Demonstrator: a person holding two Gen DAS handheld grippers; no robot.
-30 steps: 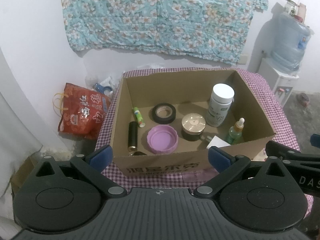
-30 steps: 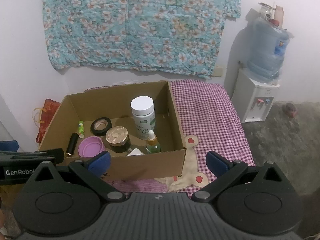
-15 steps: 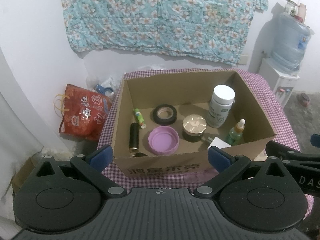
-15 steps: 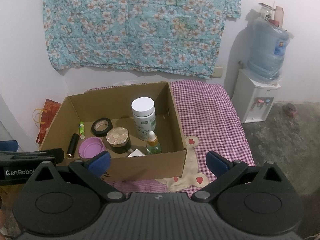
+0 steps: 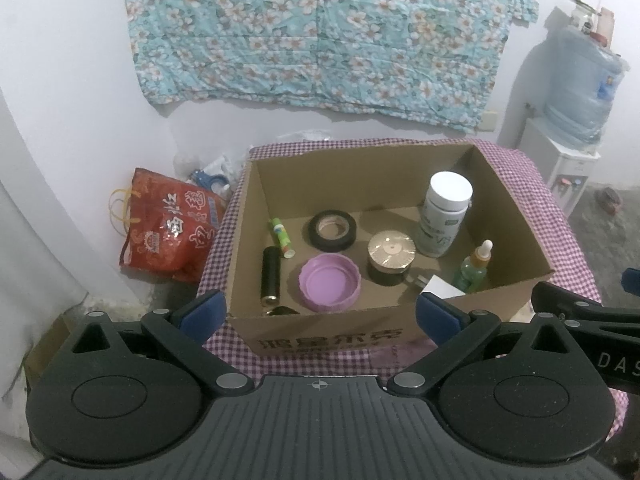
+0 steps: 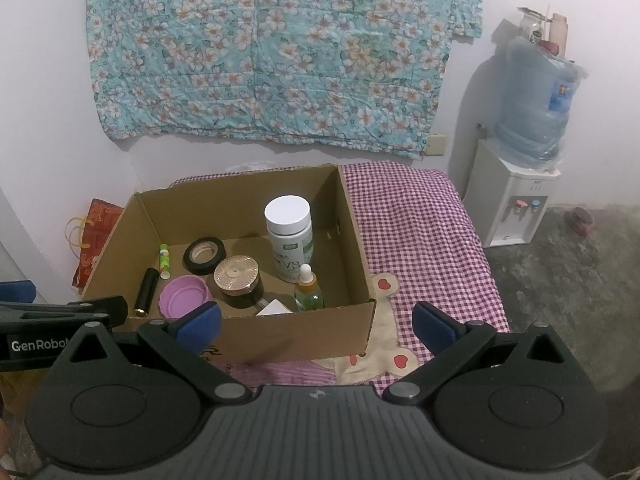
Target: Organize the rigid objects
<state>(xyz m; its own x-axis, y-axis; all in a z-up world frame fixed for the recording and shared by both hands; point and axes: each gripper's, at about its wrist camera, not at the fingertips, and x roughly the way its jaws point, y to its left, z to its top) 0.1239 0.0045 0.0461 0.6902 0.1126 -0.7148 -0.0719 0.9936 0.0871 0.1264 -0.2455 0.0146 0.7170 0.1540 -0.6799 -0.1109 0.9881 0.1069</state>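
An open cardboard box (image 5: 516, 216) (image 6: 352, 240) stands on a purple checked cloth. Inside lie a black tape roll (image 5: 332, 230) (image 6: 204, 255), a purple lid (image 5: 329, 282) (image 6: 185, 296), a gold-topped jar (image 5: 391, 252) (image 6: 238, 280), a white bottle (image 5: 444, 216) (image 6: 289, 238), a green dropper bottle (image 5: 474, 268) (image 6: 308, 290), a black tube (image 5: 270, 276) (image 6: 146, 290), a green stick (image 5: 281, 236) (image 6: 163, 260) and a white card (image 5: 444, 290). My left gripper (image 5: 318, 314) and right gripper (image 6: 316, 322) are open and empty, held in front of the box.
A red bag (image 5: 168, 236) sits on the floor left of the table. A water dispenser with a blue jug (image 6: 520, 184) stands at the right wall. A floral cloth (image 5: 320, 32) hangs on the wall behind. The checked cloth (image 6: 416, 224) extends right of the box.
Both grippers have drawn back and up very slightly, so the box looks a little farther. Nothing in the box has moved.
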